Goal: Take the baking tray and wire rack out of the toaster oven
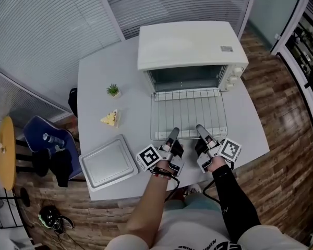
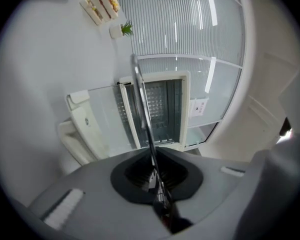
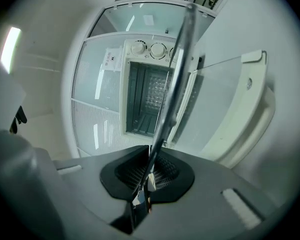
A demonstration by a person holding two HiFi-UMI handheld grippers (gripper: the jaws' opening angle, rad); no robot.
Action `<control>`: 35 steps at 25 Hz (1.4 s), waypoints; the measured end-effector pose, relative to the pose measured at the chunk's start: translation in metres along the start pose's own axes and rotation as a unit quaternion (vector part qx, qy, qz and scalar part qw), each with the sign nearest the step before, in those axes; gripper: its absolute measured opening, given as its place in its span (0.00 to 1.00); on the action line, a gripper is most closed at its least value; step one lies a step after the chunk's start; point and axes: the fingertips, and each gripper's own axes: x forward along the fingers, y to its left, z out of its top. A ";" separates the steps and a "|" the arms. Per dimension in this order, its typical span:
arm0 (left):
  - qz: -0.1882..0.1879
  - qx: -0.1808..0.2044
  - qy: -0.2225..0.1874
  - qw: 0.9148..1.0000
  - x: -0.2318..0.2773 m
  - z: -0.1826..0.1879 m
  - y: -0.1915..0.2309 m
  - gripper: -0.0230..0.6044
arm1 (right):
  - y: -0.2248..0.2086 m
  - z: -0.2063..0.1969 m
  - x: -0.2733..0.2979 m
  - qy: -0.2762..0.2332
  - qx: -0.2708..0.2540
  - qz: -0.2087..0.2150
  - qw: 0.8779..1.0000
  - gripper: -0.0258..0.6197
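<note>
Left gripper (image 1: pixel 173 135) is clenched on the near edge of the silver wire rack (image 1: pixel 188 111), and the right gripper (image 1: pixel 202 130) likewise. The rack lies straight ahead of both, before the white toaster oven (image 1: pixel 188 46), long side across. A flat grey baking tray (image 1: pixel 108 162) rests on the counter (image 1: pixel 94 87), front-left of the oven.

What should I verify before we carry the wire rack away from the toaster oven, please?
1. Grip of left claw on the wire rack: ok, shut on its near edge.
2. Grip of right claw: ok, shut on the same edge.
3. Far edge clear of the toaster oven mouth: cannot tell.
4. Place of baking tray: ok, out on the table.
5. Distance from sandwich and plant: ok, both apart from the rack.
</note>
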 end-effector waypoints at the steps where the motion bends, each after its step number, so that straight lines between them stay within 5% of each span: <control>1: 0.000 0.004 -0.004 1.000 -0.006 -0.002 -0.001 0.13 | 0.003 -0.004 -0.003 0.007 -0.001 0.005 1.000 0.06; 17: 0.024 0.021 -0.102 0.994 -0.128 -0.035 -0.009 0.13 | 0.036 -0.096 -0.049 0.145 -0.015 0.046 0.988 0.06; 35: 0.075 0.017 -0.214 0.974 -0.295 -0.058 0.018 0.13 | 0.043 -0.248 -0.088 0.282 0.000 0.057 0.958 0.06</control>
